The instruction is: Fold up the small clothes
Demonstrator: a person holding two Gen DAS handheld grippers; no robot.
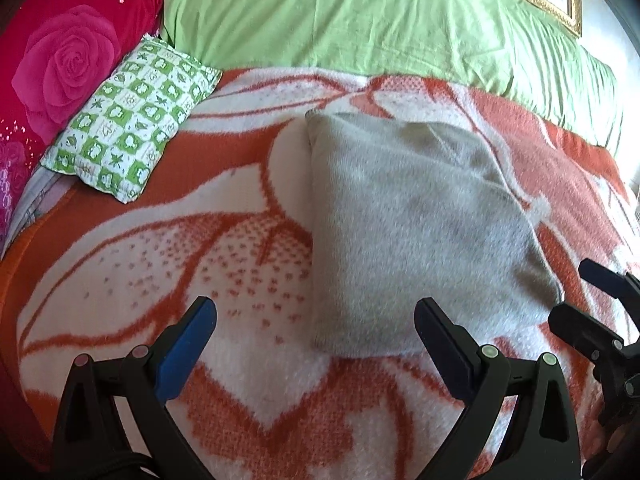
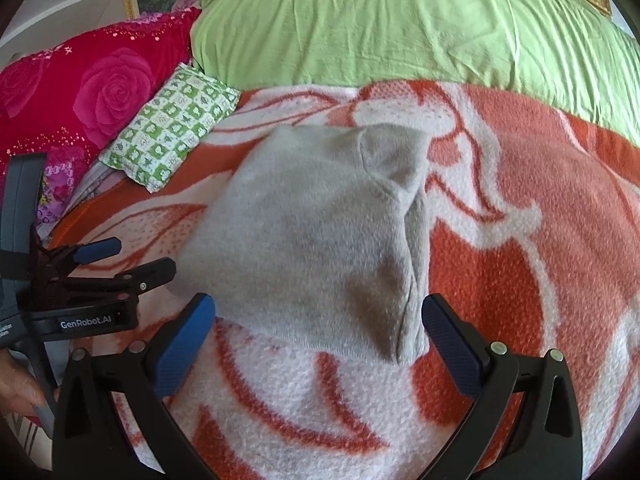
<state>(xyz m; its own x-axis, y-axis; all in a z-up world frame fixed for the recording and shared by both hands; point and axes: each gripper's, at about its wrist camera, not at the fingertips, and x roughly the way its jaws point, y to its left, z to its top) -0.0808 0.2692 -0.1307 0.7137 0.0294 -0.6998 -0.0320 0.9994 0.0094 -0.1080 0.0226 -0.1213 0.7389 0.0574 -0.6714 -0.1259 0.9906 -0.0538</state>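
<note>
Right wrist view: my right tool (image 2: 318, 320), jaws spread, straddles the near hem of the fuzzy grey folded garment (image 2: 316, 236) on the orange-and-white blanket (image 2: 520, 240). Its long axis runs away from me. Left tool (image 1: 316, 320), also spread, sits slightly leftward.

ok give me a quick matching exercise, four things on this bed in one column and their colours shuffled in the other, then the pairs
Things:
1. folded garment
2. blanket
3. big pillow
4. rose cushion

Colours:
A. light green
B. deep pink
C. grey
D. orange and white

Pairs: 1-C, 2-D, 3-A, 4-B
</note>
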